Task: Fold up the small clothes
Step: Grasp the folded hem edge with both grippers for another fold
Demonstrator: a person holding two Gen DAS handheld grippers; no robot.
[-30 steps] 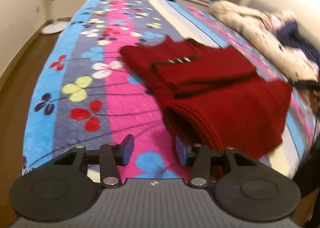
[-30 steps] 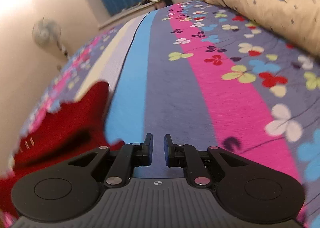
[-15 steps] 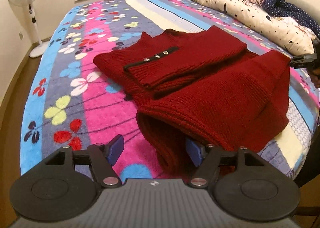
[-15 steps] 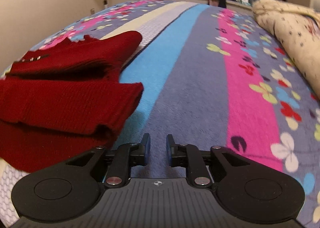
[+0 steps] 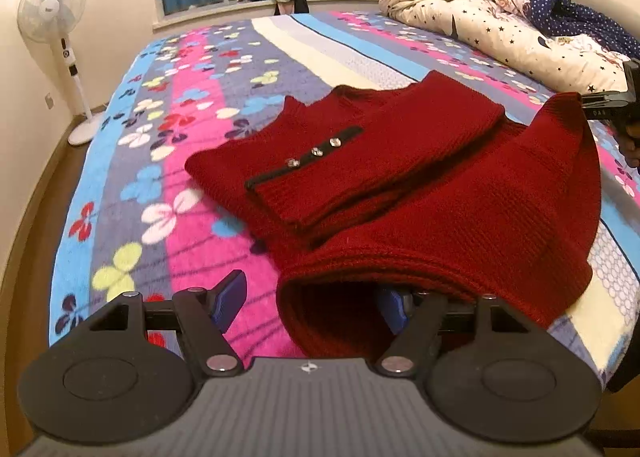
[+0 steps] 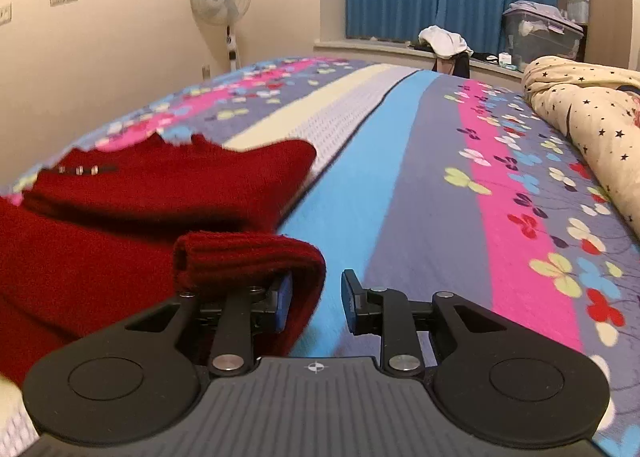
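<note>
Folding the red sweater (image 5: 460,209) bottom-up, judged as the step in hand: lay on the flowered blanket (image 5: 192,257) near the bed's close edge, 2 sleeves already crossed over the chest, buttoned cuff (image 5: 316,153) on top. Found the hem raised in a loose tent toward the camera, not yet laid flat. Read the left gripper (image 5: 312,297) as released: jaws wide, knit draped over the 1 finger on the picture's right, other finger bare over the blanket, no pinch. Read the right gripper (image 6: 316,293) as opening, jaws parting, a rolled bit of hem hooked over the finger on the picture's left and hanging partly into the gap, pads not squeezing it. Looked like a let-go after carrying the hem, though could not rule out a re-grip. Judged the next move as needing both fingers slipped clear of the knit without dragging it, then the lifted half pressed down square over the sleeves. Noted the collar (image 5: 352,95) pointing away toward the curtained window, hem toward the cameras; long axis along the bed's stripes, skewed a little toward the fan side at the neck end.
</note>
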